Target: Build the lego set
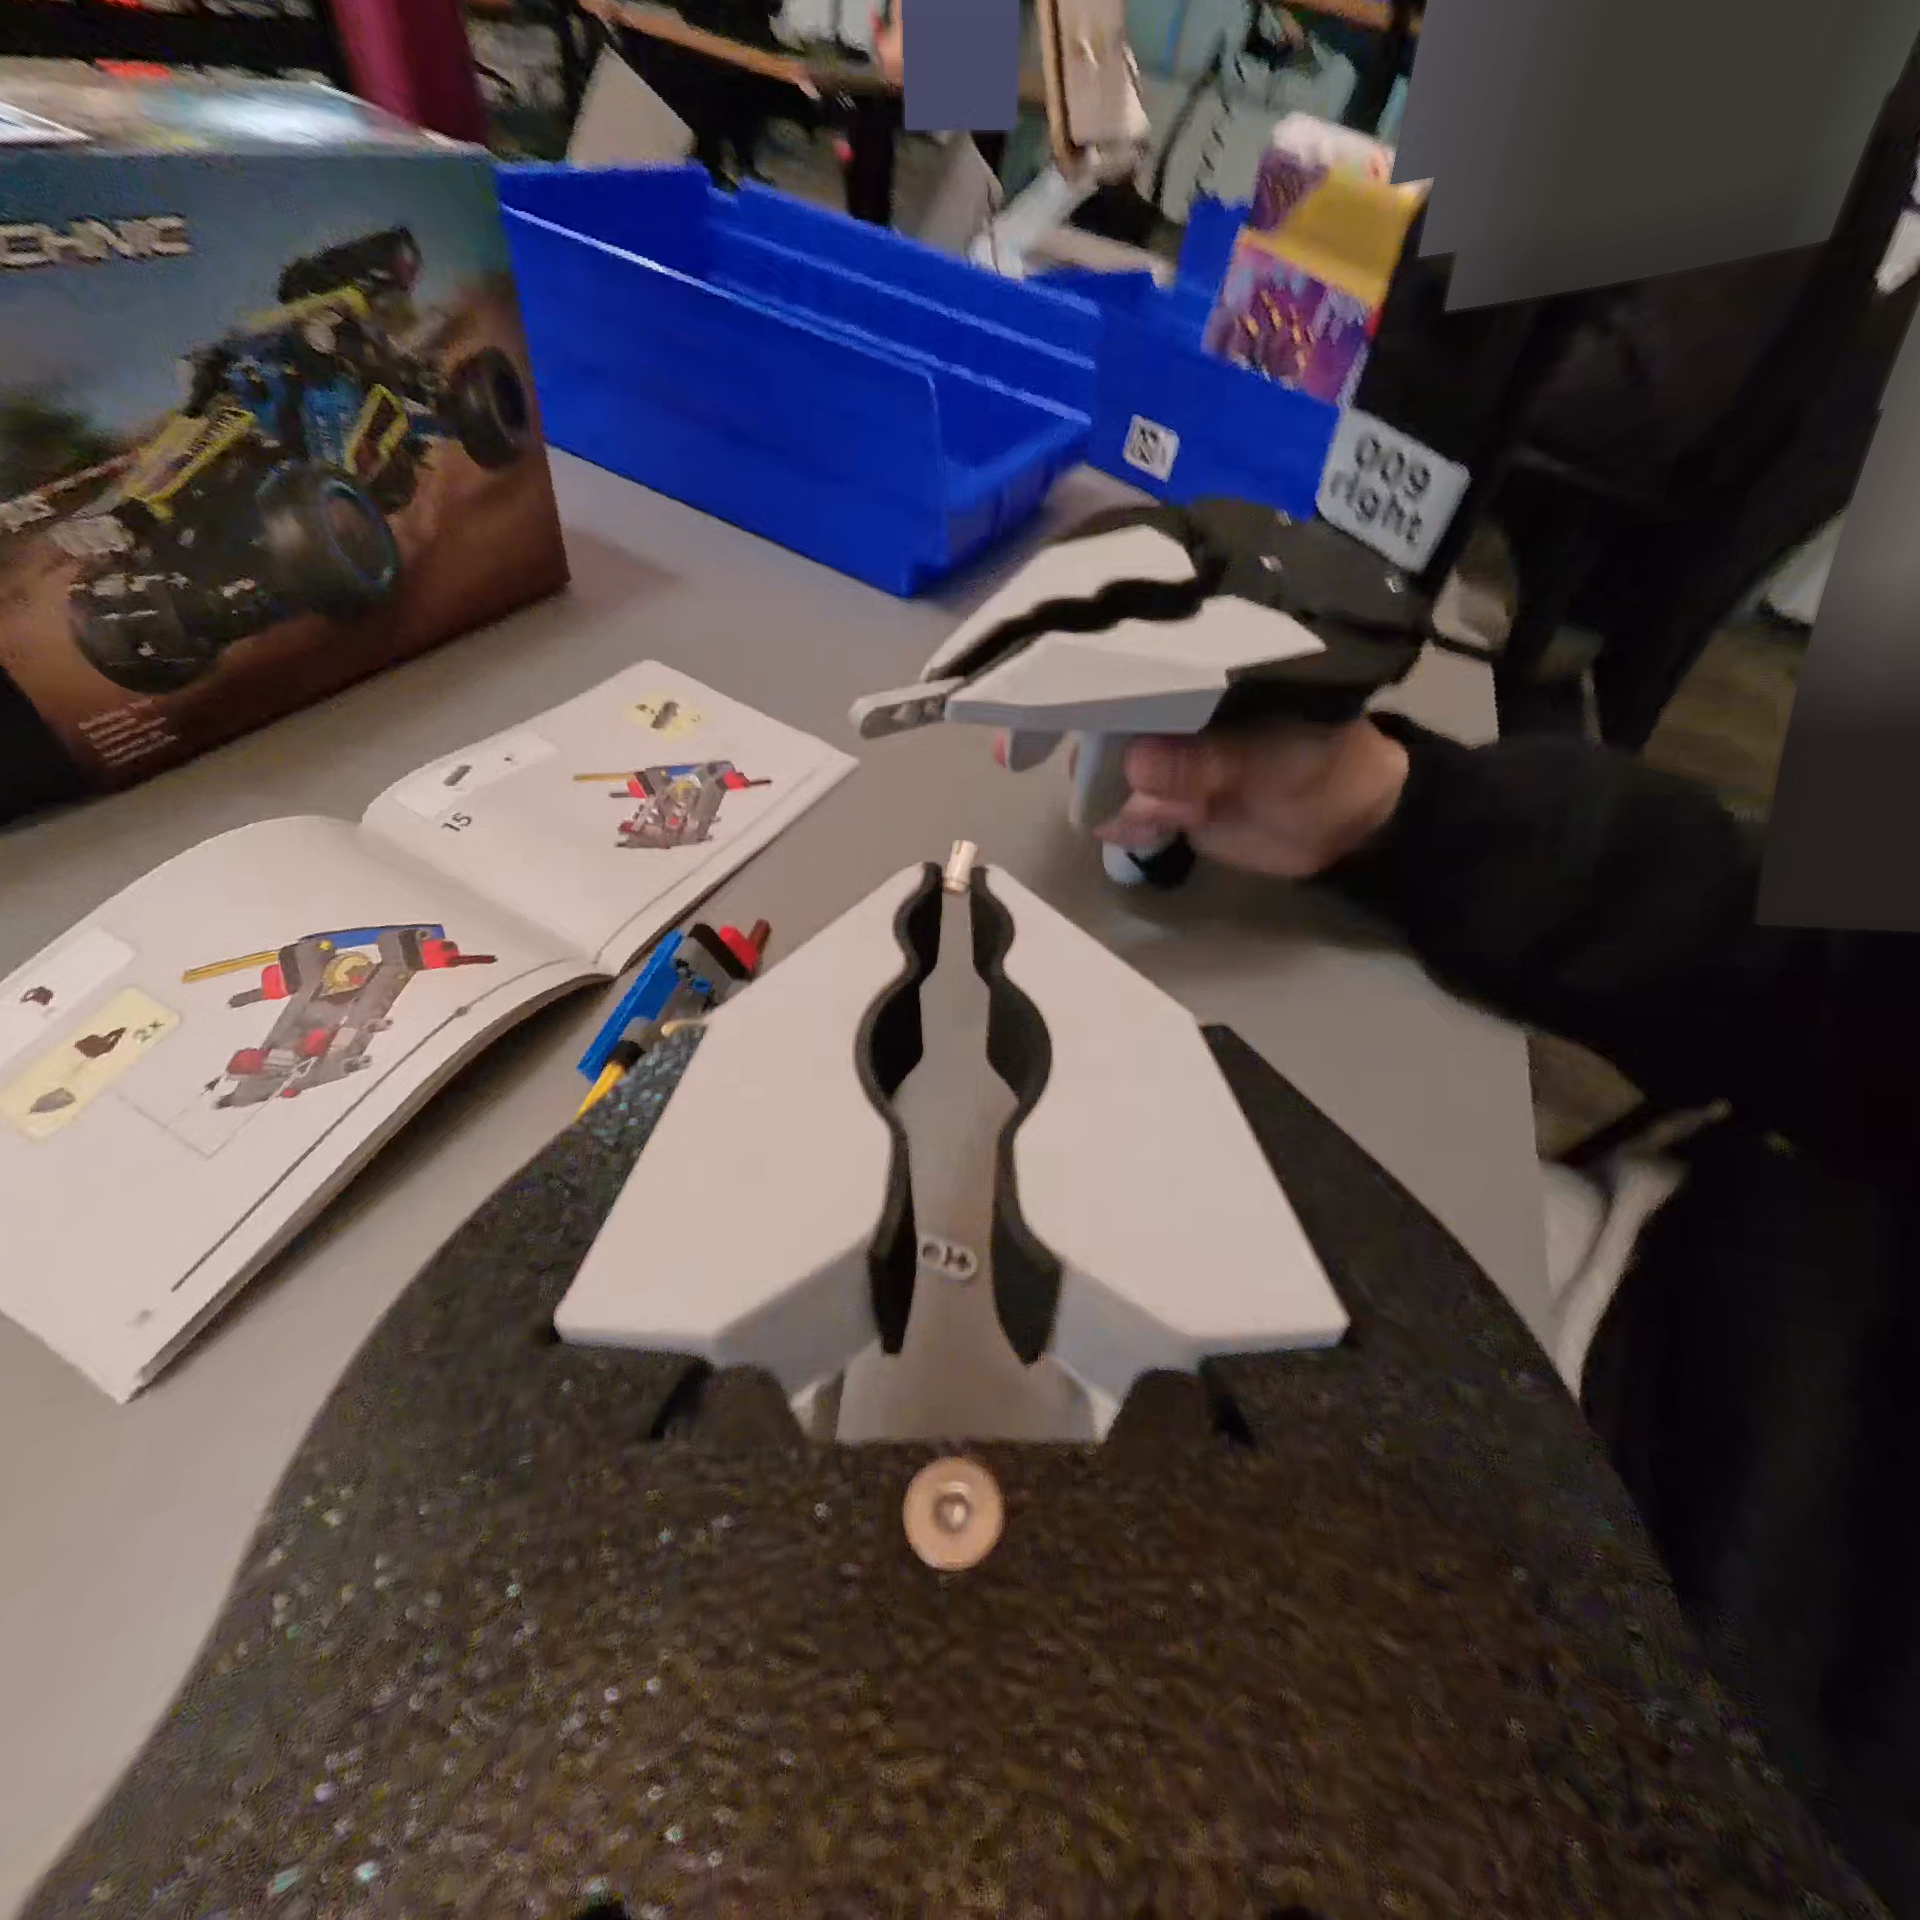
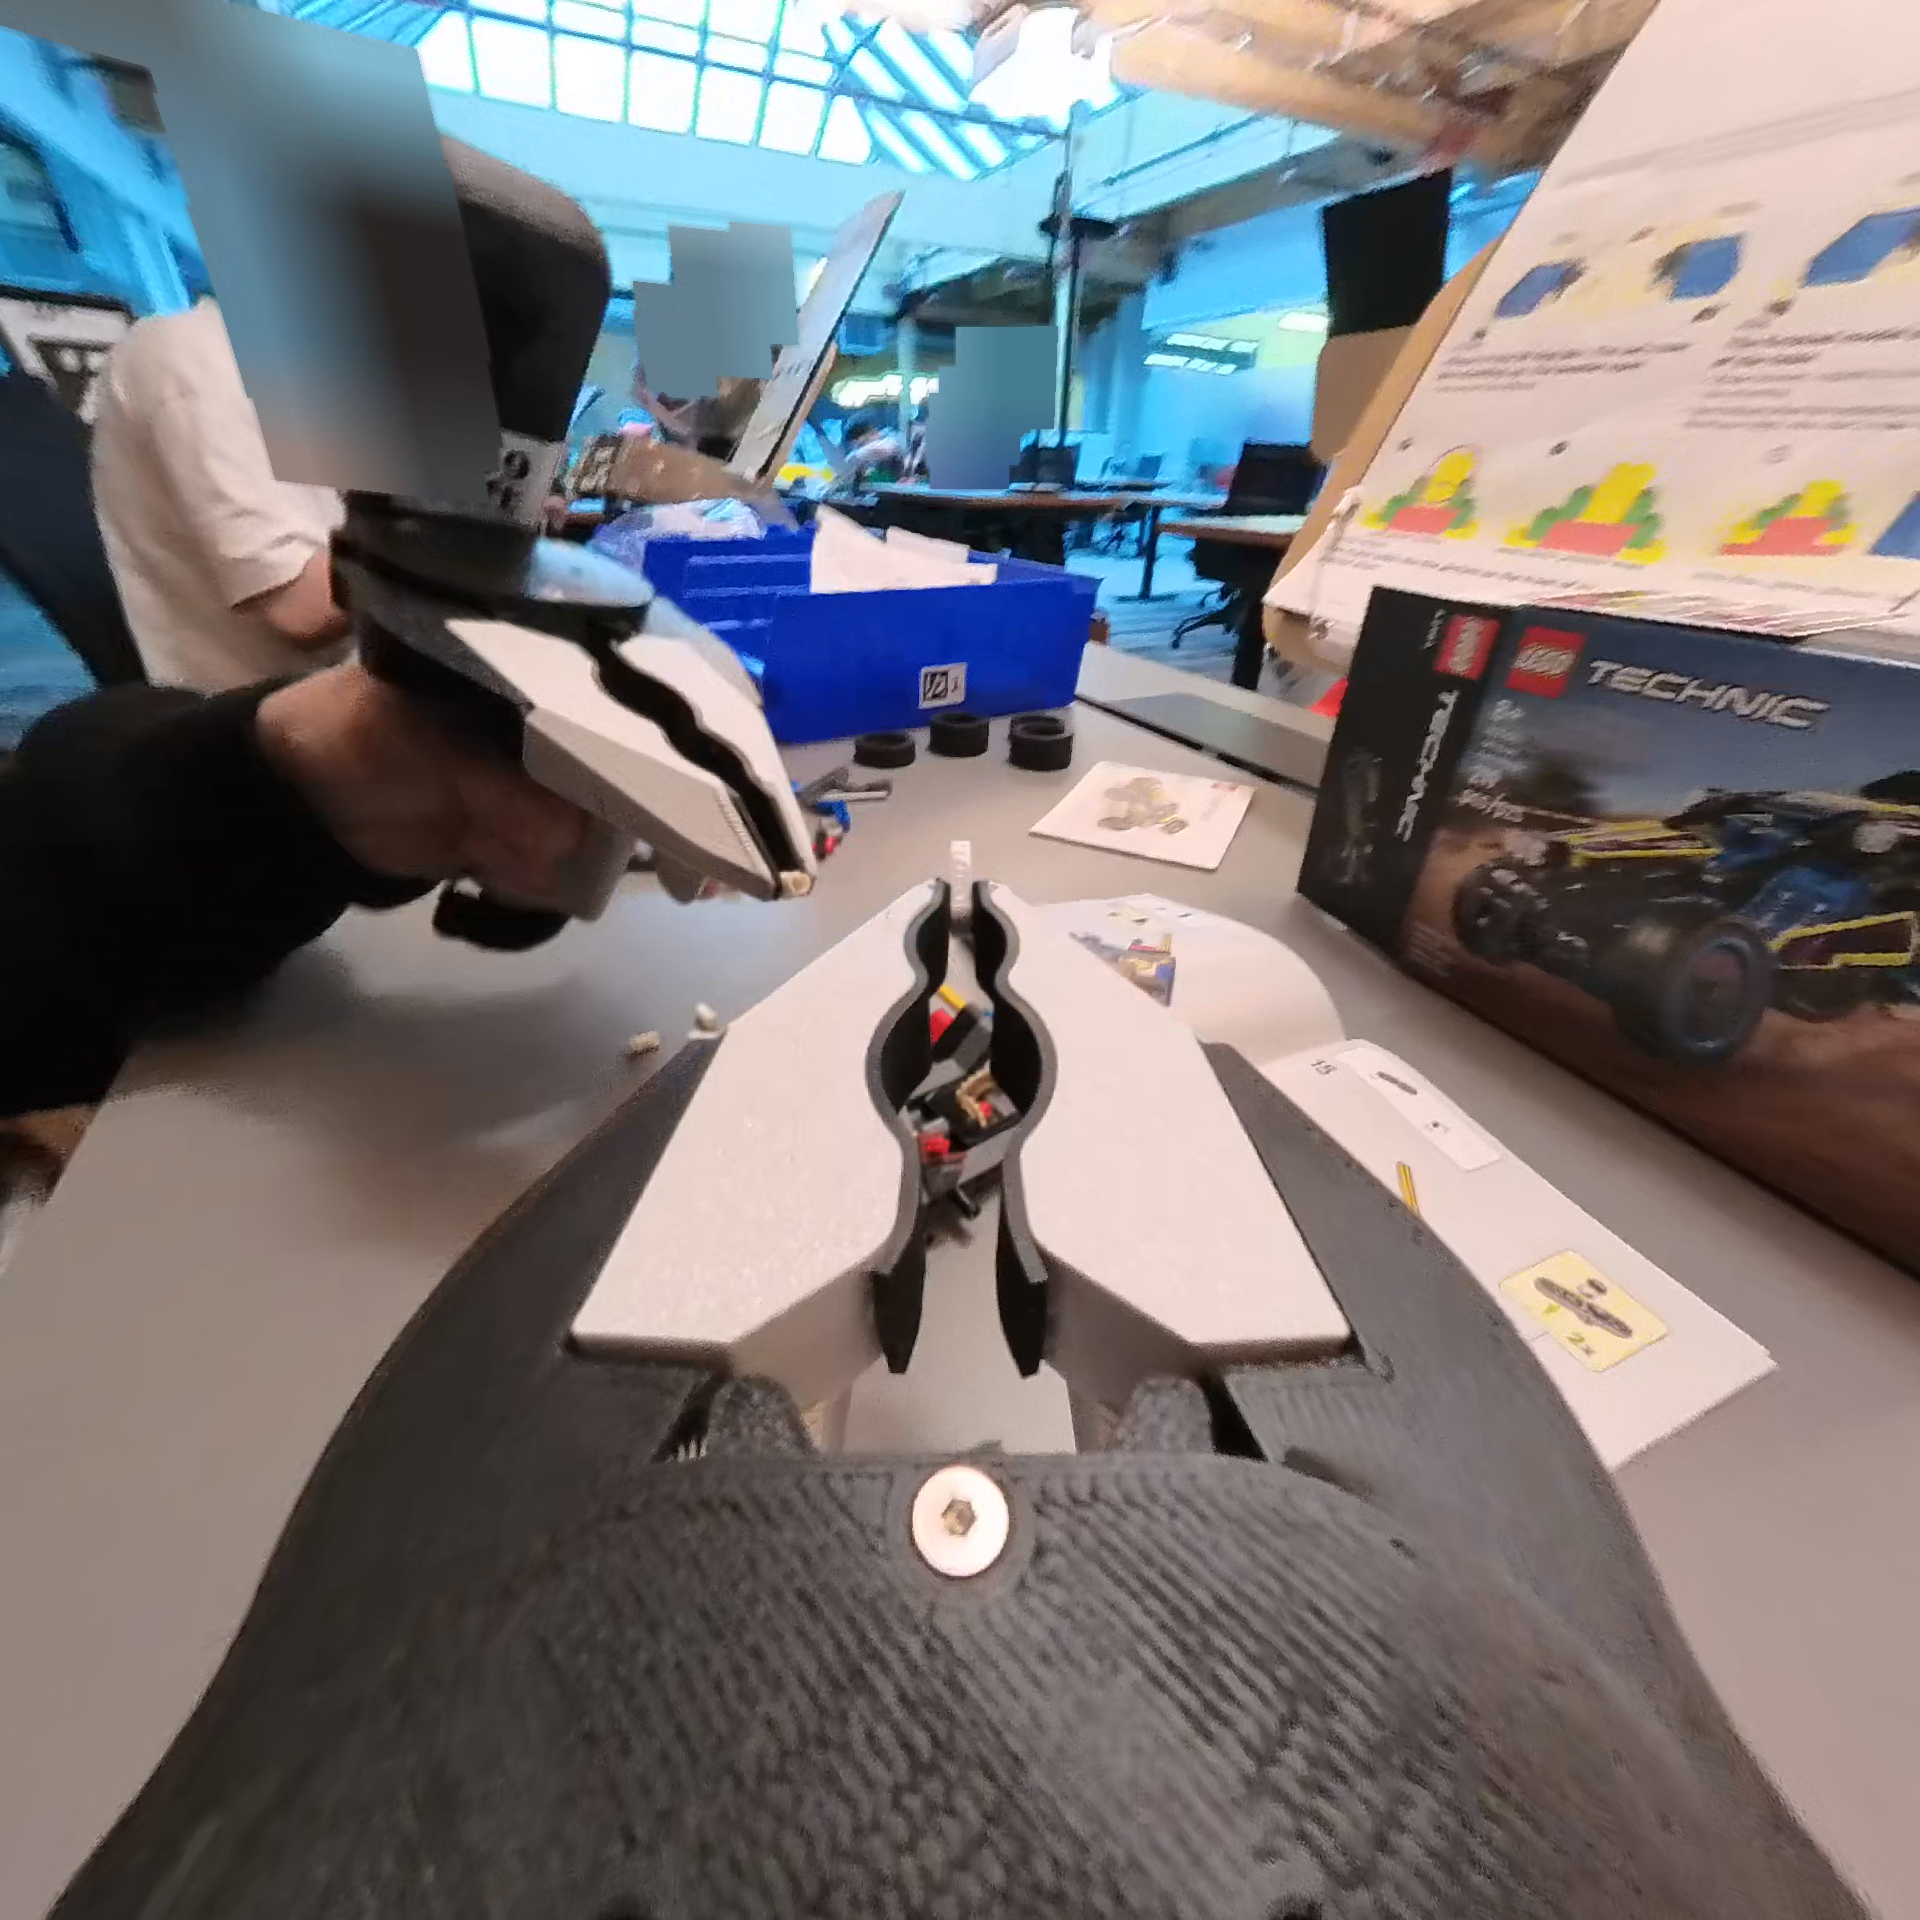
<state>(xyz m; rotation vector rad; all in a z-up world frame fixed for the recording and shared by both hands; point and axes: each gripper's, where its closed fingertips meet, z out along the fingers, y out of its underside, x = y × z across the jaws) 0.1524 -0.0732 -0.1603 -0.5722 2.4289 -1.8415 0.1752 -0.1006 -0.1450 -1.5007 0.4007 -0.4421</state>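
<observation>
My left gripper (image 1: pixel 956 885) is shut on a small tan pin (image 1: pixel 957 864) that sticks out of its tips, held above the grey table. It also shows in the right wrist view (image 2: pixel 795 883), with the pin at its tip. My right gripper (image 2: pixel 962 896) is shut on a small light-grey holed piece (image 2: pixel 958 868). In the left wrist view it (image 1: pixel 914 709) hovers a little beyond and left of my left tips, with the piece (image 1: pixel 896 717) at its tip. The partly built model (image 1: pixel 691 971), blue, grey, red and yellow, lies on the table, half hidden by my left finger, and shows through the right fingers' gap (image 2: pixel 956 1101).
An open instruction booklet (image 1: pixel 364 956) lies at the left, with the set's box (image 1: pixel 260 416) behind it. Blue bins (image 1: pixel 790 395) stand at the back. Three black tyres (image 2: pixel 956 732), a leaflet (image 2: pixel 1143 816) and tiny loose pieces (image 2: pixel 644 1039) lie on the table. A small grey piece (image 1: pixel 948 1257) lies under my left gripper. The gap from one gripper's tips to the other's is roughly 4 centimeters.
</observation>
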